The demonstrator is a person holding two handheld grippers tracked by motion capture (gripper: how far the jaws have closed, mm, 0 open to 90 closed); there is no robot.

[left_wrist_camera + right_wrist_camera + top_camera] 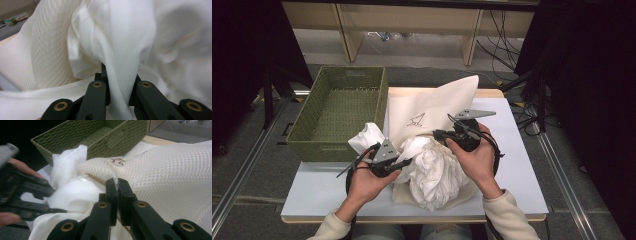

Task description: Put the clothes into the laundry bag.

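Both hands are working at the bench's near edge: left gripper (404, 162) jaws are clamping the crumpled white garment (434, 172) while right gripper (437, 134), at one o'clock from it, is pinching the mesh laundry bag (432, 107), apparently holding its mouth open for stuffing.

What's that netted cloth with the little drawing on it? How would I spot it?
Start at the green woven basket on the table's left; the mesh bag rises just right of it, its edge pinched by the right gripper. Unlike the smooth white garment bunched below, it is cream, dotted with holes, and bears a small dark outline drawing.
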